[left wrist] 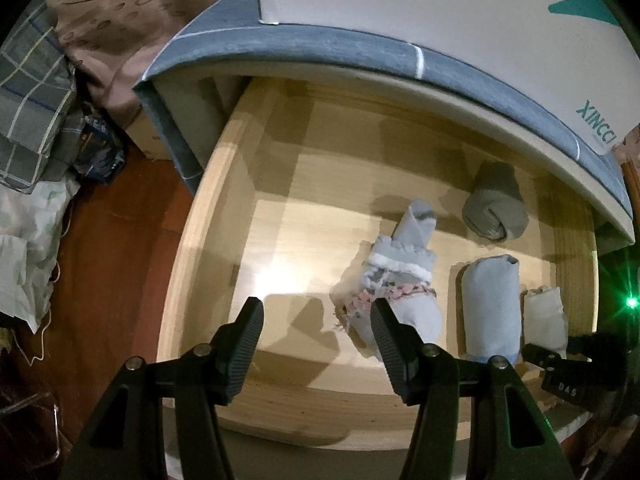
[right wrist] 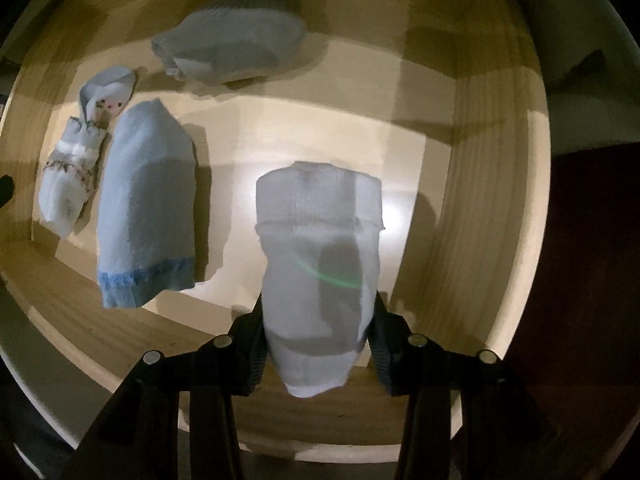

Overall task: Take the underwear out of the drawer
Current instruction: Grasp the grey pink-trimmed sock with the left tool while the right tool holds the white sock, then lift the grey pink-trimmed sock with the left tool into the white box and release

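The right gripper is clamped on the white roll of underwear inside the drawer; lift straight up, clear of the wall. The left gripper hangs apart, empty.

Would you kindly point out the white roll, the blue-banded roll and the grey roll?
white roll (right wrist: 320, 264), right wrist view, its middle
blue-banded roll (right wrist: 146, 208), right wrist view, its middle
grey roll (left wrist: 494, 210), left wrist view, its top
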The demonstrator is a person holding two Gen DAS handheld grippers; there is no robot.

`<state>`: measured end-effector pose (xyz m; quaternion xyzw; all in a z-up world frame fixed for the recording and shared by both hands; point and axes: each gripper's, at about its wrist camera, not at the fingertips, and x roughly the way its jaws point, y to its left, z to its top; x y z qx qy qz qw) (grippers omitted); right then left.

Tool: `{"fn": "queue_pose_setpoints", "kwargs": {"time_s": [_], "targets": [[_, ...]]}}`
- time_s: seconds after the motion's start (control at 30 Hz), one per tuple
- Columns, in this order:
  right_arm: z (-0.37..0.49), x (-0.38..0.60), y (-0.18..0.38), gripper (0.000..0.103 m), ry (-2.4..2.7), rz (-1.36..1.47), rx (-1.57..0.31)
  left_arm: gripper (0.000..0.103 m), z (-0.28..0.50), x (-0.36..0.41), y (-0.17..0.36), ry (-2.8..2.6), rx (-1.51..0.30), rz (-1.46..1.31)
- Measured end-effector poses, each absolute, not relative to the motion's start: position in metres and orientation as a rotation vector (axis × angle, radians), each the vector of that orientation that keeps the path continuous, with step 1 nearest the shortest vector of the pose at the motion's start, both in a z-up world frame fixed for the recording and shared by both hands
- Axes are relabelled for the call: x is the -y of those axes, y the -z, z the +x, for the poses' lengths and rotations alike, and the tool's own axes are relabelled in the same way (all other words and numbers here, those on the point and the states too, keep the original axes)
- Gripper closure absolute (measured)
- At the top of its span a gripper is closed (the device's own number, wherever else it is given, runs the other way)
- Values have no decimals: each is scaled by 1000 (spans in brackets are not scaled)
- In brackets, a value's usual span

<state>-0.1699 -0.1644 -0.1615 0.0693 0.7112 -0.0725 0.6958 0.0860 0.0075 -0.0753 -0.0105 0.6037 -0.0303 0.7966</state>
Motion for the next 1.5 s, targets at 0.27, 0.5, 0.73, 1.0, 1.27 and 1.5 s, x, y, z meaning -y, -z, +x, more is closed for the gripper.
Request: {"fn": "queue_pose_setpoints", "kwargs": {"time_s": [0.27,0.5,0.73,1.0,1.27,1.5], "targets": [[-177,146,158,63,127,183,-1591,46,89,5,84,167,-1373,-19],[-182,162,158,63,103,263,-1568,46,98,25,78,229,-1382,54],[-189,182,161,63,101,304,-1559,46,113,45,87,241,-1441,105],[-195,181,146,63,109,291,-1549,46,127,53,112,217,-1547,63],[-194,177,143,64,108,281,-1531,46,132,47,139,152,-1629,103],[-197,182,143,64,109,286,-1528,56,133,47,146,154,-1631,95]]}}
